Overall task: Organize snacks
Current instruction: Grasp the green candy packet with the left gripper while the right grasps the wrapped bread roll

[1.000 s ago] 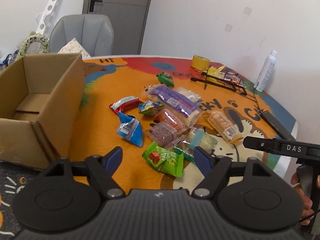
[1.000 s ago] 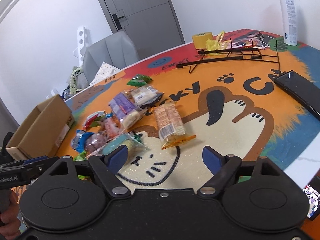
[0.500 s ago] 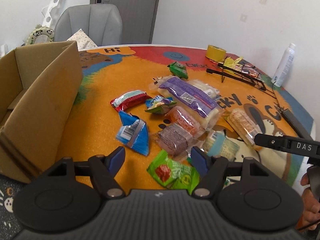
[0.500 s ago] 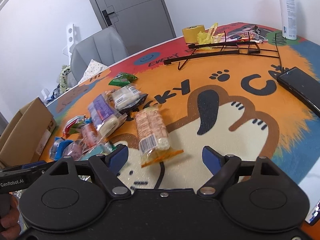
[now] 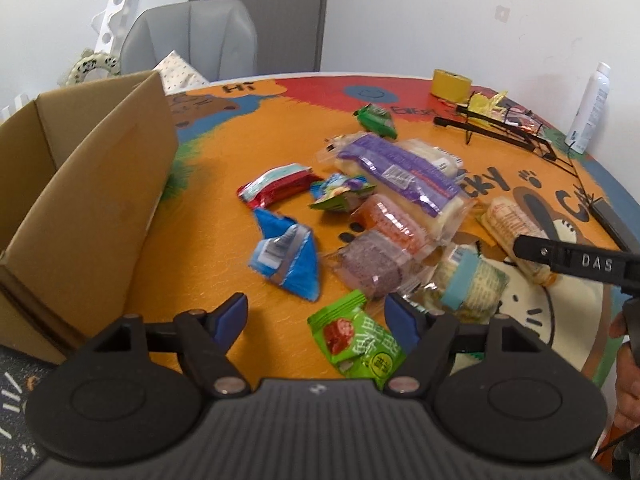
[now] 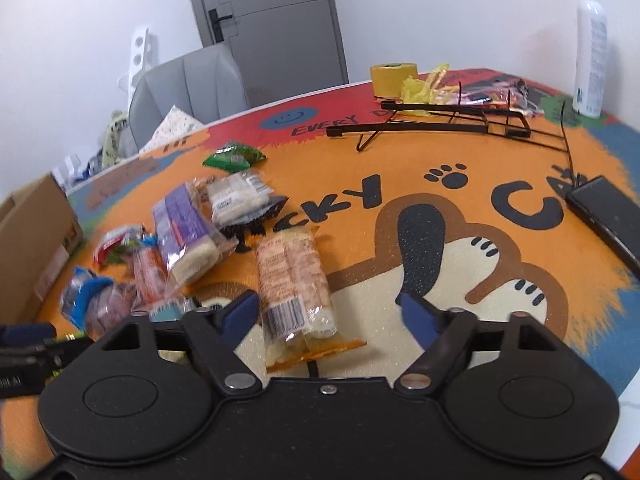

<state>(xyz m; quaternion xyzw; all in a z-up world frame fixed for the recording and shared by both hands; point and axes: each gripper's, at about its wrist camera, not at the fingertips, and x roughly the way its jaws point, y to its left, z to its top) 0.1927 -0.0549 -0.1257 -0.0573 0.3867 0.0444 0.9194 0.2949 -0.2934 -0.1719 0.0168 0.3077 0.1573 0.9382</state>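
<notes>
Desk cover: orange ground with a red band, blue patches, black lettering, paw prints and a cream cartoon cat. Box: plain brown cardboard. Snacks: green packet with red picture; blue packet; red-and-pale-blue packet; purple-labelled clear pack; orange-trimmed clear pack. Tape roll: yellow. Bottle: white. Fingers: blue pads on black.

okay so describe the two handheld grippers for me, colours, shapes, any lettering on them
Both grippers are black plastic: a ribbed body, two round discs, silver pivot screws and angled arms ending in blue fingers. The left gripper matches the right gripper, whose side bar shows white "DAS" lettering. No sleeves or cables are clearly visible.
</notes>
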